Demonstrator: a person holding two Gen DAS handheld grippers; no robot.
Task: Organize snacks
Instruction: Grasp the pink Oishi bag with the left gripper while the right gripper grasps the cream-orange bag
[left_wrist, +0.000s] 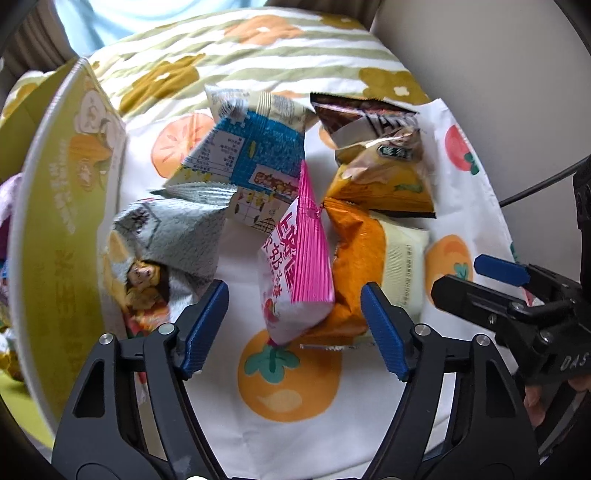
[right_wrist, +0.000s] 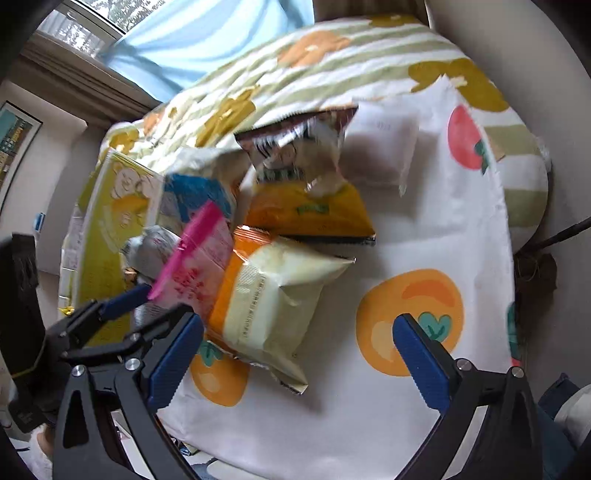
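Note:
Several snack packs lie heaped on a white cloth (left_wrist: 288, 413) printed with orange fruit. A pink and white pack (left_wrist: 295, 266) stands tilted, its lower end between the fingers of my left gripper (left_wrist: 295, 328); the blue pads stay clear of it on both sides, so the gripper is open. An orange and cream pack (right_wrist: 273, 295) lies flat beside it, with its near corner between the widely open fingers of my right gripper (right_wrist: 299, 358). Behind them lie a yellow pack (left_wrist: 384, 188), a brown pack (left_wrist: 369, 118), a blue pack (left_wrist: 255, 151) and a grey pack (left_wrist: 173, 236).
A yellow-green cardboard box (left_wrist: 62, 206) stands open at the left of the pile. Under the white cloth is a striped floral cover (right_wrist: 332, 62). The cloth's right edge (right_wrist: 506, 221) drops off toward the floor and a dark cable (right_wrist: 554, 236).

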